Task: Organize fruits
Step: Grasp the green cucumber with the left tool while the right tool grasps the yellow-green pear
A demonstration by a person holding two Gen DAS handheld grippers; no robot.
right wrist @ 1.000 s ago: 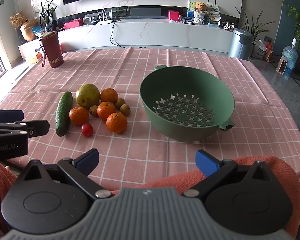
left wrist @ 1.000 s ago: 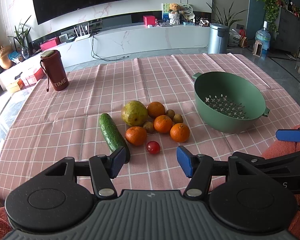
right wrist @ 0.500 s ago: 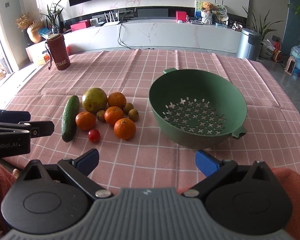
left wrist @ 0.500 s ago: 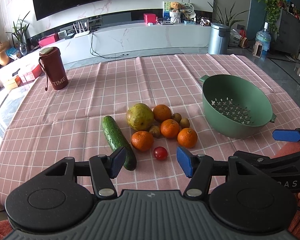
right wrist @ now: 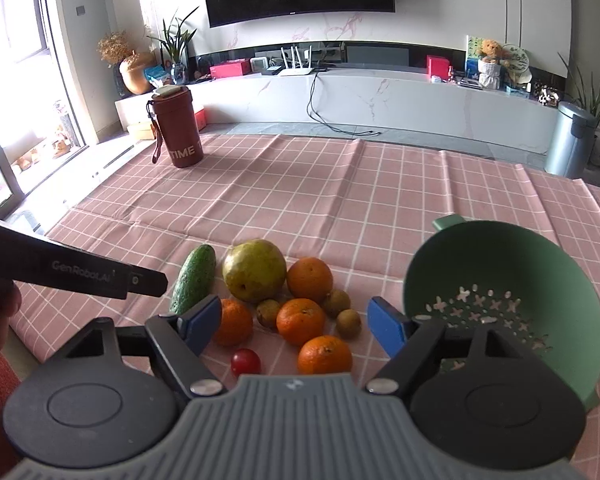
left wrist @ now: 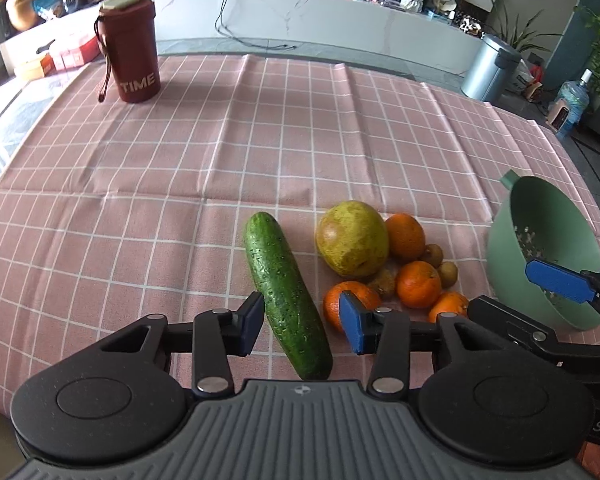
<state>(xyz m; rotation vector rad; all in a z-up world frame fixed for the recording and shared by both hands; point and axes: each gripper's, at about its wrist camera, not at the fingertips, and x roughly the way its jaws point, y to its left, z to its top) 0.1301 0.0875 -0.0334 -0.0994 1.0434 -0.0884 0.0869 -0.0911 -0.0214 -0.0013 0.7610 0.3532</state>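
In the left wrist view, the left gripper (left wrist: 302, 326) stands with its blue-padded jaws spread wide, straddling the near end of the long green cucumber (left wrist: 286, 294); whether a pad touches its skin is hard to tell. At two o'clock from the cucumber lie the big yellow-green pear (left wrist: 352, 244) and a cluster of oranges (left wrist: 418, 284), one partly hidden behind the right pad. The sage-green plastic colander (left wrist: 540, 256) sits at three o'clock, partly covered by the other gripper's finger. Open pink checked tablecloth (left wrist: 180, 168) stretches toward twelve o'clock, up to the maroon tumbler (left wrist: 128, 48).

In the right wrist view, the right gripper (right wrist: 294, 324) is wide open and holds nothing, poised over the fruit pile. A small red cherry tomato (right wrist: 245, 361) lies nearest, between the pads. The colander fills the three o'clock side, its near rim cut off by the gripper body.
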